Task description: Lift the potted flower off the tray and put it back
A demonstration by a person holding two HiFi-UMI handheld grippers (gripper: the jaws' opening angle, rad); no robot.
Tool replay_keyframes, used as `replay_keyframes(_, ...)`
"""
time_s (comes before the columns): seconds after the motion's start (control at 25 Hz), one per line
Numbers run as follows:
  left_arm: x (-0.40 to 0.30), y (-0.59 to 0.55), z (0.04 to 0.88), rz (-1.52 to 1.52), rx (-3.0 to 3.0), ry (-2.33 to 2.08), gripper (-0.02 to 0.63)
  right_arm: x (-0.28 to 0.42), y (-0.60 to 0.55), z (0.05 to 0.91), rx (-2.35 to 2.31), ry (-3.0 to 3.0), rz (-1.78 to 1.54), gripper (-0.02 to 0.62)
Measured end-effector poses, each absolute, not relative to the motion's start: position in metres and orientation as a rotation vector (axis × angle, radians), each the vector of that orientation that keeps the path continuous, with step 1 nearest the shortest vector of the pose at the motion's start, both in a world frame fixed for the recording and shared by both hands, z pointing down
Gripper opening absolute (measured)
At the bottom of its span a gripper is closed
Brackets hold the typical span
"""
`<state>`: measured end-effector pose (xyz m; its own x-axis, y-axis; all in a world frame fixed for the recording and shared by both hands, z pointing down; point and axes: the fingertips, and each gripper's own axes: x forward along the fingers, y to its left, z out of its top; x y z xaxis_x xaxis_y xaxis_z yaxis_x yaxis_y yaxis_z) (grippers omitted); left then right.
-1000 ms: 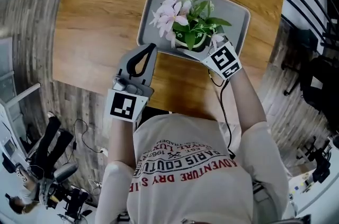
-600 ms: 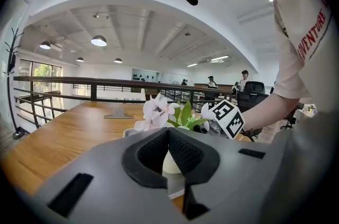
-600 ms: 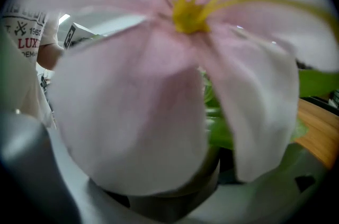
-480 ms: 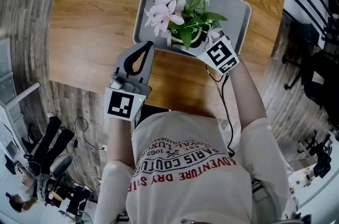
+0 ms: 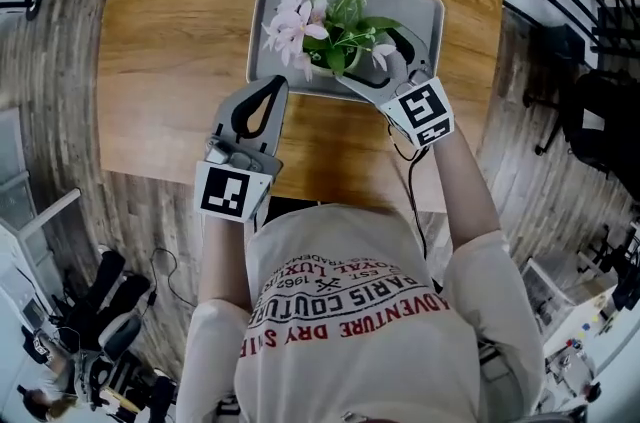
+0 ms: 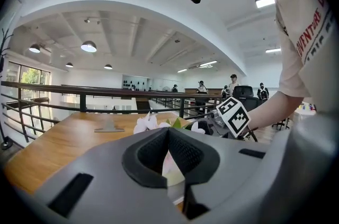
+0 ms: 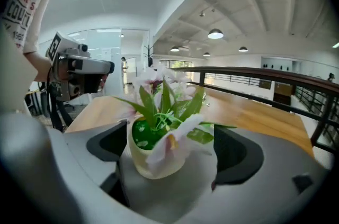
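Wood-grained desk (image 5: 170, 61) was seen bearing the grey tray (image 5: 425, 11), where the potted flower (image 5: 335, 36) was judged set back between the released right tool's (image 5: 378, 61) spread jaws, so withdrawal clear of the petals was called for; the left tool (image 5: 272, 86) was clenched, empty.

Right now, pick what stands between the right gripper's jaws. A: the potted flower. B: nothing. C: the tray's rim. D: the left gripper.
A: in the right gripper view the potted flower stands between the jaws of the right gripper, which are apart.
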<state>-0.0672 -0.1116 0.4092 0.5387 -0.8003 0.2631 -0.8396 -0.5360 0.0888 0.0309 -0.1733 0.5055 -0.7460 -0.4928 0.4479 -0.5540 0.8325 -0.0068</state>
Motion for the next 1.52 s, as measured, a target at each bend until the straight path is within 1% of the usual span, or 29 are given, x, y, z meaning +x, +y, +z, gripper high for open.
replay_keyframes(0.28, -0.056, -0.098, 0.376, 0.233, 2.703, -1.302, 0.014, 0.066, -0.147, 0.450, 1.100, -2.552, 0.251, 0.511)
replay_keyframes(0.36, -0.056, -0.096, 0.366, 0.215, 2.738, -1.280, 0.014, 0.071, -0.138, 0.433, 1.179, -2.556, 0.250, 0.505)
replay_keyframes(0.4, -0.056, -0.095, 0.360, 0.208, 2.754, -1.271, 0.014, 0.074, -0.134, 0.425, 1.222, -2.558, 0.248, 0.490)
replay_keyframes(0.44, -0.056, -0.094, 0.355, 0.203, 2.769, -1.264, 0.014, 0.077, -0.131, 0.415, 1.271, -2.557, 0.242, 0.461)
replay_keyframes(0.48, -0.057, -0.093, 0.350, 0.198, 2.784, -1.257, 0.014, 0.081, -0.128, 0.406, 1.328, -2.552, 0.227, 0.410)
replay_keyframes(0.56, -0.059, -0.090, 0.340, 0.192, 2.828, -1.248, 0.014, 0.091, -0.123, 0.387, 1.455, -2.529, 0.188, 0.202)
replay_keyframes(0.6, -0.060, -0.089, 0.335, 0.190, 2.857, -1.244, 0.014, 0.095, -0.120, 0.379, 1.503, -2.520, 0.172, 0.166)
replay_keyframes(0.64, -0.062, -0.088, 0.331, 0.186, 2.883, -1.241, 0.014, 0.097, -0.117, 0.372, 1.540, -2.512, 0.159, 0.158)
replay_keyframes(0.72, -0.065, -0.085, 0.323, 0.176, 2.914, -1.236, 0.014, 0.102, -0.112, 0.359, 1.604, -2.488, 0.122, 0.073)
replay_keyframes(0.76, -0.067, -0.085, 0.319, 0.174, 2.924, -1.236, 0.014, 0.104, -0.110, 0.352, 1.629, -2.477, 0.100, 0.059)
replay_keyframes(0.96, -0.075, -0.085, 0.302, 0.159, 2.948, -1.254, 0.014, 0.109, -0.100, 0.322, 1.718, -2.471, 0.014, 0.028)
replay_keyframes(1.16, -0.077, -0.087, 0.294, 0.132, 2.924, -1.289, 0.014, 0.108, -0.094, 0.309, 1.721, -2.477, -0.059, 0.026)
replay_keyframes(1.52, -0.082, -0.088, 0.283, 0.118, 2.920, -1.319, 0.014, 0.098, -0.094, 0.304, 1.679, -2.515, -0.074, 0.026)
